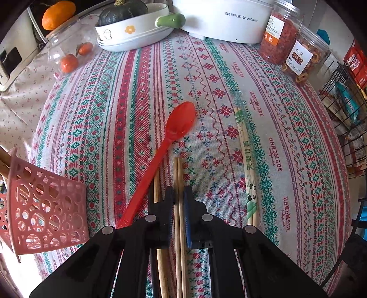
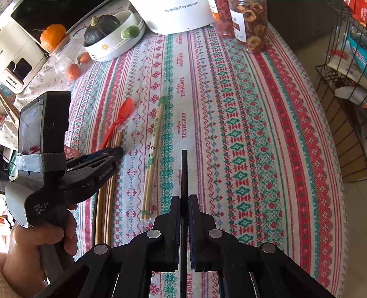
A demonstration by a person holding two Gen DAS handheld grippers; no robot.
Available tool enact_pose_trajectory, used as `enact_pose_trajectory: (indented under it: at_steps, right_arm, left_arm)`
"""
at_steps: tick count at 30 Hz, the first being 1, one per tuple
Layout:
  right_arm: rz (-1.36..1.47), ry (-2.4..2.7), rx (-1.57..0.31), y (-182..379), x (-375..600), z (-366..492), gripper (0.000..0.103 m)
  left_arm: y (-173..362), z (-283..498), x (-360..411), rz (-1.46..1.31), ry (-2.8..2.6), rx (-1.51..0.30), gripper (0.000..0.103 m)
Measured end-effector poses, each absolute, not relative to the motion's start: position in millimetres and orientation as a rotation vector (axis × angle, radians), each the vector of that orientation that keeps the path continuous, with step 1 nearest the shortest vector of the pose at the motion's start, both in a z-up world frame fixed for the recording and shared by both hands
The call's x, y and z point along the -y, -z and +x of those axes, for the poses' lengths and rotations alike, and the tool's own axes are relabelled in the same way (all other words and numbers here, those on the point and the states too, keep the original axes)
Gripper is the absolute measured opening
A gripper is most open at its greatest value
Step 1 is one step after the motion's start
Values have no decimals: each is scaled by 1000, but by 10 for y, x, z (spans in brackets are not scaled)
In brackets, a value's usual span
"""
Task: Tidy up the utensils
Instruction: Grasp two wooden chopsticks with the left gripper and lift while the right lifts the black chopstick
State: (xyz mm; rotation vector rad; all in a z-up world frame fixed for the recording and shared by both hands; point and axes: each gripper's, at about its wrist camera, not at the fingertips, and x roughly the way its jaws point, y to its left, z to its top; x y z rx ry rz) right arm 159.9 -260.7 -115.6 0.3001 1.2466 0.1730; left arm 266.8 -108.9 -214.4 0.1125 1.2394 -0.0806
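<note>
The left gripper (image 1: 179,194), black with one blue pad, points steeply down at the table, its jaws clamped around a pair of bare wooden chopsticks (image 1: 179,174) whose ends stick out past the fingertips over the cloth. A third bare wooden stick (image 1: 157,188) lies just left of that pair, outside the jaws and partly hidden by the left finger. Beside it a translucent red plastic spoon (image 1: 160,160) rests on the cloth, its bowl pointing away toward the far side of the table and its handle running back under the gripper. To the right, apart from the held pair, a set of bamboo chopsticks in a clear printed wrapper with a panda picture (image 1: 246,160) lies flat. At the left edge of the table stands a pink plastic utensil basket with round cut-out holes (image 1: 45,206), tilted in the fisheye view, with wooden sticks showing inside it.

The right gripper (image 2: 184,206) is pressed tight on a thin black stick (image 2: 184,174), which rises past its fingertips above the striped red-and-green patterned tablecloth (image 2: 252,137). From this side a person's hand (image 2: 34,240) is seen holding the left gripper's handle.

At the far edge stand a white electric cooker (image 1: 224,18), a white bowl holding a dark green squash (image 1: 128,25) and two clear jars of dried fruit (image 1: 293,45).
</note>
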Motion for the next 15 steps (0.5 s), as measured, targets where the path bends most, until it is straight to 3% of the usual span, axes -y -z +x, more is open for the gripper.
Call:
enact_pose_trajectory:
  at_steps: [15]
  right_arm:
    - [299,-201,-1118,774,2471,1343,4]
  left_arm:
    - [1388,1848,708,59,165,-1013,9]
